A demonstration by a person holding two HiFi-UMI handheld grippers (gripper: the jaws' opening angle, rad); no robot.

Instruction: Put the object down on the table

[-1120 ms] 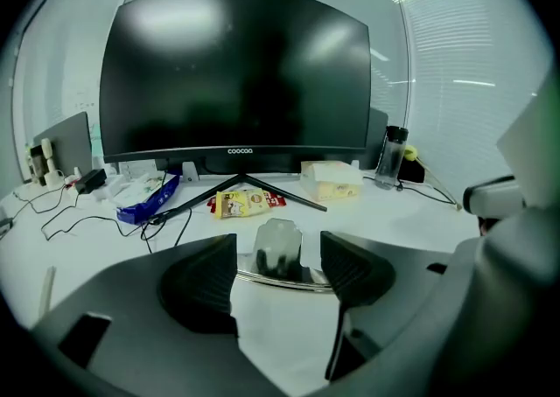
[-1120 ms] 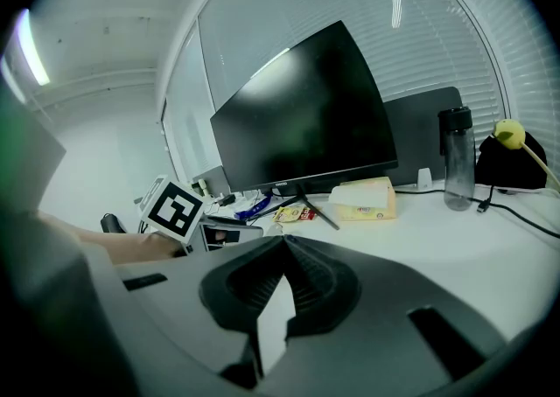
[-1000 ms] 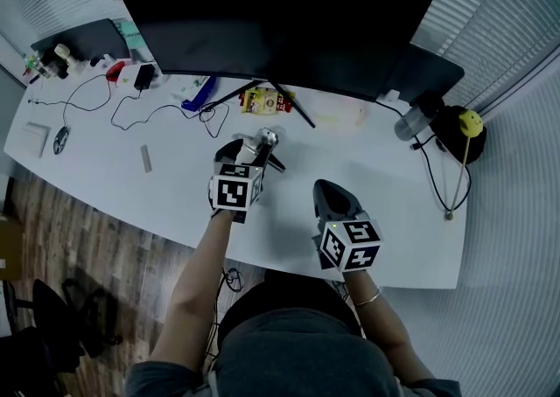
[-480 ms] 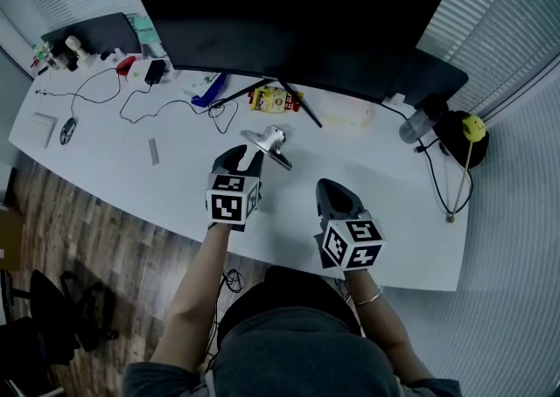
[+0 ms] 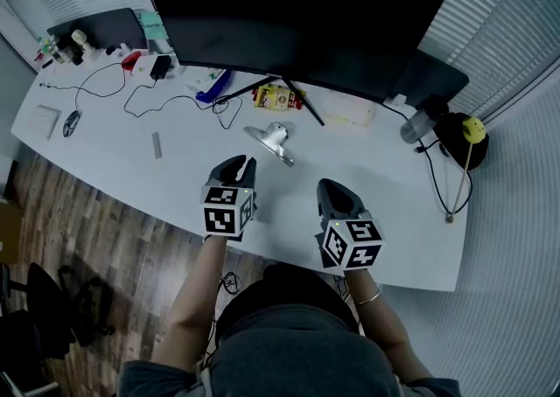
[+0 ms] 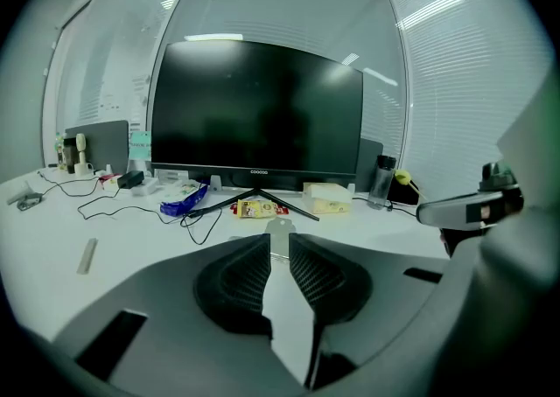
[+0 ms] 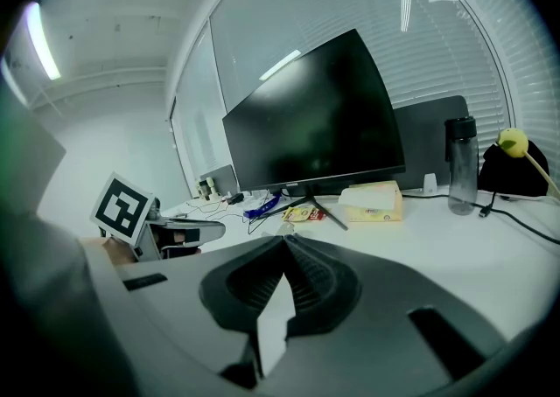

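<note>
Nearest, the left gripper (image 5: 244,163) and the right gripper (image 5: 326,185) are held over the front edge of the white table (image 5: 114,168), the left at the right's 9 o'clock. The left jaws are closing, with a narrow gap between them and nothing in it. The right jaws meet at their tips, empty. The metal piece (image 5: 270,139) lies on the table just beyond the left gripper, at its 1 o'clock, apart from it. Farther off at 12 o'clock are a yellow snack packet (image 5: 278,98) and a dark monitor (image 5: 289,10). A bottle (image 5: 409,128) stands at 2 o'clock.
</note>
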